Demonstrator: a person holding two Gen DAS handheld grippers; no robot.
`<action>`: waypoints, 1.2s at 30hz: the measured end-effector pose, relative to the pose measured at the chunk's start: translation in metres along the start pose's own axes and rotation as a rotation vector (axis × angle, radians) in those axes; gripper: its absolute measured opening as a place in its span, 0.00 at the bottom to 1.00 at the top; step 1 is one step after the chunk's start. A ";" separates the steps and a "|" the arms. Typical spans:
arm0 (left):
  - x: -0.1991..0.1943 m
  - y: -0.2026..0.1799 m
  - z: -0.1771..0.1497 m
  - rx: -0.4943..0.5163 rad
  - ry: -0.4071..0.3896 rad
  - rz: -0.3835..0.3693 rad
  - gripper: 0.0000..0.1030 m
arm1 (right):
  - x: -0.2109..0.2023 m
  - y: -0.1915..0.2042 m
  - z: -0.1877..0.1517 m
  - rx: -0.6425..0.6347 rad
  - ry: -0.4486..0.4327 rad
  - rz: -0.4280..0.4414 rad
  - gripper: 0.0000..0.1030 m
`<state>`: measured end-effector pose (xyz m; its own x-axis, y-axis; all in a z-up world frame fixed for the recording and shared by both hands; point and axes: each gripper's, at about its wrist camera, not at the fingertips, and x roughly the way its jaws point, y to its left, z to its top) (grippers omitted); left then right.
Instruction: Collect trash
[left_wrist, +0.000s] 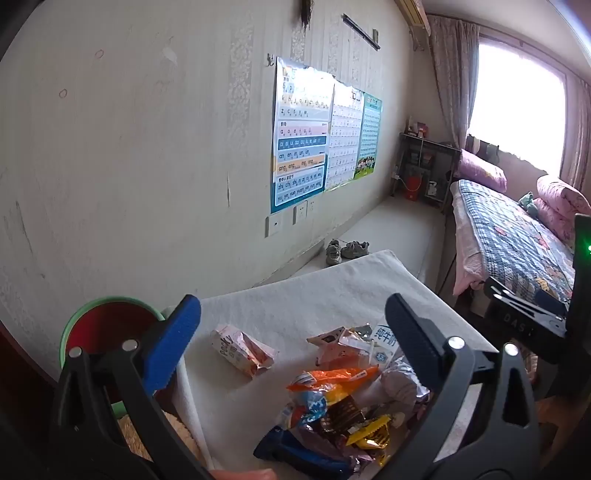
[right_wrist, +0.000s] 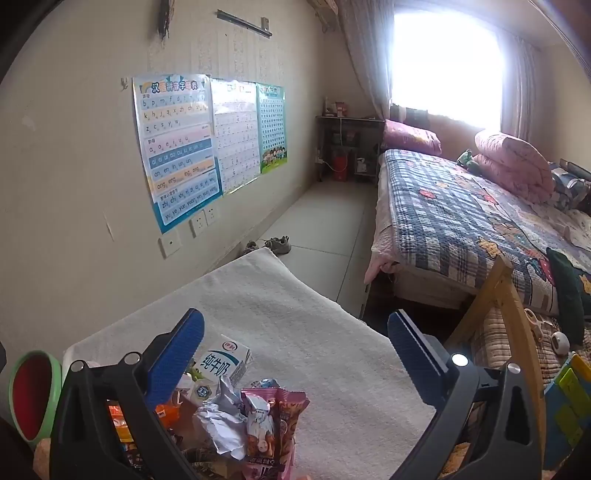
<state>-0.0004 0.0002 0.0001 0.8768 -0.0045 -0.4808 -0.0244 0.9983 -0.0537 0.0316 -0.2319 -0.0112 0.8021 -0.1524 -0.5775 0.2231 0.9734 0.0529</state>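
Starting at the left: the bin (left_wrist: 110, 325), green rim and red inside, sits just off the left edge of the white towel (left_wrist: 295, 295), behind your left claw's blue finger. That's presumably where everything ends up, so any pick travels leftward.

Your left claw (left_wrist: 295, 343) is spread wide with nothing in it. Right in its gap, slightly left of center, lies the pink snack box (left_wrist: 242, 352), on its own, apart from the heap. Its long axis runs diagonally, from upper left to lower right, so your fingers would close roughly across the short side if you drop straight in. Easy grab, I'd say.

Further right and lower is the pile (left_wrist: 343, 402): orange wrapper, yellow one, dark blue packet, all overlapping. It sits between the left fingers too, but closer to the camera.

On the right hand's view, the right claw (right_wrist: 295, 347) is also wide and empty. The milk carton (right_wrist: 221, 363) is tucked just beside its left finger, and the pink wrapper (right_wrist: 273, 417) stands low in the gap, at the pile's right edge. Mostly bare towel fills the rest.

So the left hand is nearer both the lone box and the bin; the right is better placed for the carton side of the pile.
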 end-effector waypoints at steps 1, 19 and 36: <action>0.000 0.000 0.000 0.002 0.001 0.000 0.95 | -0.001 -0.003 0.001 -0.004 -0.002 0.001 0.93; 0.003 0.000 -0.003 0.009 0.032 0.001 0.95 | 0.001 0.009 0.004 -0.028 -0.024 -0.048 0.93; 0.003 0.004 -0.004 0.004 0.035 0.014 0.95 | 0.004 0.014 0.001 -0.038 -0.017 -0.047 0.93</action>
<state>0.0000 0.0035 -0.0051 0.8588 0.0079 -0.5122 -0.0350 0.9985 -0.0433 0.0386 -0.2193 -0.0123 0.8008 -0.2003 -0.5645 0.2397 0.9708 -0.0044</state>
